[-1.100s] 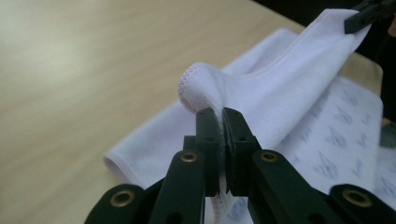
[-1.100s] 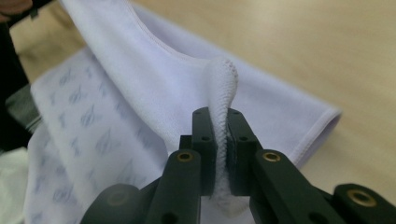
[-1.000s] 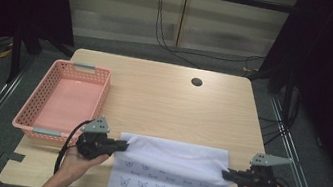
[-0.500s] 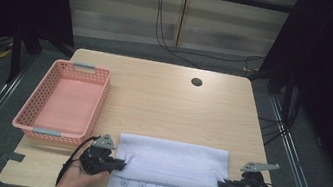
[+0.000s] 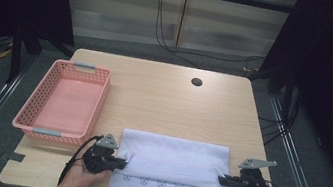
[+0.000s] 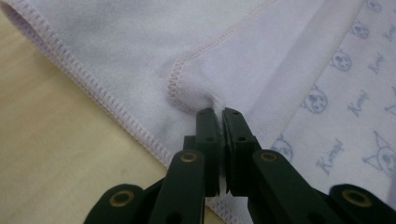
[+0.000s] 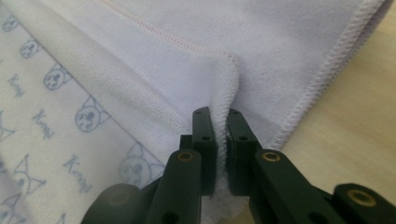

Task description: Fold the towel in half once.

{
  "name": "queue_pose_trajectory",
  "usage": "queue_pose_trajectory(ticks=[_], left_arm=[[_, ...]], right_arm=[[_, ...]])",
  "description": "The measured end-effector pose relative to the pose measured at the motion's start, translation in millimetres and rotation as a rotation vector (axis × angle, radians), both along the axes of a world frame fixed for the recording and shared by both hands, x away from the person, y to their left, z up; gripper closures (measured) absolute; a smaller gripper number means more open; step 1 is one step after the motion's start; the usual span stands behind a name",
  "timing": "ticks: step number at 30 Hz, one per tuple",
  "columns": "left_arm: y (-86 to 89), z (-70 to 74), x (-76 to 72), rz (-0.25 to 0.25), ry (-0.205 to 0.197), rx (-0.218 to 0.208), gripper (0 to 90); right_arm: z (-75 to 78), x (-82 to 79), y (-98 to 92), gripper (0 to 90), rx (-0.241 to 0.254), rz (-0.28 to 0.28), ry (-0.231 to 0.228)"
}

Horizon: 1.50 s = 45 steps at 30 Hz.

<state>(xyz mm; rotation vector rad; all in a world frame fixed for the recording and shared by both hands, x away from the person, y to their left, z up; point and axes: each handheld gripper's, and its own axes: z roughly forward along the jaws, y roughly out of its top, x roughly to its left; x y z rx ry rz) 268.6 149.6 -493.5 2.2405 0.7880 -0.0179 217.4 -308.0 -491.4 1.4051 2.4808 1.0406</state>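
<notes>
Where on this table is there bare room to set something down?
Bare wood runs from the pink basket across to the table's right edge, beyond the towel. The near edge is crowded: left gripper and right gripper pinch the towel's corners.

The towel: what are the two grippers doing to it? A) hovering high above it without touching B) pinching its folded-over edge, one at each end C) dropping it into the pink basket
B: the left gripper and the right gripper are each shut on a corner of the towel, and both gripper views show cloth pinched between the jaws.
</notes>
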Motion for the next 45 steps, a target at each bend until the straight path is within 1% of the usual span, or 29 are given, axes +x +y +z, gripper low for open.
queue_pose_trajectory(ticks=[1,2,4,5,6,8,9,10,11,14,17,19,20,22,23,25,26,27,29,31,33,34,36,39,41,42,43,44,45], left_arm=[[-0.3,-0.9,3.6,-0.012,-0.010,-0.006,86.3],[-0.7,-0.9,7.9,-0.014,-0.004,-0.005,86.3],[-3.7,-1.3,18.0,0.002,-0.001,-0.006,86.3],[-5.9,-1.8,22.9,0.014,-0.010,-0.006,86.3],[-8.0,-1.6,28.6,0.018,-0.009,-0.003,86.3],[-12.1,-1.8,39.8,0.036,-0.011,0.001,86.3],[-14.2,-2.6,45.5,0.050,0.001,-0.011,86.2],[-15.7,-2.0,50.9,0.053,0.008,-0.005,86.2],[-17.8,-1.9,54.3,0.066,-0.012,0.002,86.2],[-20.0,-2.8,65.7,0.088,0.004,-0.008,86.3],[-23.4,-3.1,80.1,0.119,-0.027,0.008,86.3],[-28.4,-0.6,92.1,0.132,-0.072,0.071,86.4],[-32.3,-0.4,97.9,0.146,-0.089,0.085,86.4],[-36.3,-0.5,112.4,0.175,-0.082,0.087,86.4],[-38.0,-1.4,119.3,0.195,-0.079,0.075,86.4],[-39.0,-2.2,133.1,0.206,-0.068,0.067,86.5],[-39.7,-2.7,139.9,0.213,-0.071,0.062,86.4],[-39.2,-2.4,146.1,0.205,-0.071,0.071,86.4],[-39.0,-1.7,156.9,0.215,-0.058,0.071,86.4],[-38.8,-1.1,165.2,0.227,-0.061,0.085,86.4],[-38.5,-1.8,173.2,0.245,-0.062,0.084,86.4],[-37.1,-1.6,178.1,0.245,-0.053,0.083,86.4],[-36.1,-2.7,187.4,0.273,-0.051,0.073,86.4],[-37.4,-2.8,197.4,0.292,-0.048,0.073,86.4],[-40.3,-0.9,203.7,0.291,-0.061,0.111,86.4],[-41.0,-0.6,206.5,0.289,-0.060,0.115,86.4],[-42.3,-1.1,208.3,0.307,-0.066,0.111,86.5],[-41.2,-1.0,210.2,0.309,-0.068,0.121,86.5],[-40.5,-1.9,212.1,0.310,-0.070,0.108,86.5]], right_arm=[[-0.3,3.3,-0.4,84.1,-0.006,-0.011,-0.008],[-0.2,6.7,-0.5,84.1,-0.011,-0.013,-0.011],[0.2,12.7,0.5,84.0,-0.041,-0.026,-0.034],[0.2,16.3,1.0,84.0,-0.047,-0.032,-0.035],[0.0,20.6,0.3,84.0,-0.049,-0.035,-0.040],[-0.9,30.5,-2.5,84.0,-0.047,-0.044,-0.047],[-1.1,35.7,-3.8,84.1,-0.049,-0.053,-0.050],[-1.3,41.1,-4.8,84.1,-0.051,-0.064,-0.050],[-2.0,47.9,-6.7,84.1,-0.049,-0.064,-0.059],[-3.2,69.3,-10.9,84.1,-0.033,-0.088,-0.048],[-4.5,89.6,-10.3,84.1,-0.036,-0.102,-0.060],[-4.9,102.0,-10.2,84.2,-0.032,-0.113,-0.057],[-5.0,108.2,-10.3,84.1,-0.032,-0.111,-0.056],[-4.5,120.4,-10.5,84.1,-0.043,-0.115,-0.053],[-4.7,126.3,-11.8,84.1,-0.042,-0.131,-0.049],[-5.3,137.1,-13.5,84.1,-0.036,-0.150,-0.043],[-6.2,142.7,-14.8,84.1,-0.028,-0.152,-0.049],[-6.9,147.5,-16.2,84.1,-0.018,-0.162,-0.045],[-7.8,157.0,-16.2,84.1,-0.010,-0.181,-0.049],[-9.1,165.6,-14.7,84.1,0.004,-0.199,-0.054],[-9.3,174.1,-11.4,84.1,-0.009,-0.205,-0.063],[-9.1,178.3,-10.1,84.1,-0.013,-0.209,-0.064],[-8.9,186.4,-8.4,84.0,-0.022,-0.213,-0.064],[-9.7,196.9,-6.1,84.0,-0.021,-0.231,-0.071],[-9.7,203.7,-4.9,84.0,-0.021,-0.235,-0.068],[-9.3,207.4,-4.3,84.0,-0.028,-0.235,-0.067],[-9.2,211.3,-3.6,84.0,-0.033,-0.235,-0.067],[-9.0,214.7,-2.8,84.0,-0.038,-0.236,-0.066],[-8.9,218.3,-2.2,84.0,-0.042,-0.236,-0.068]])
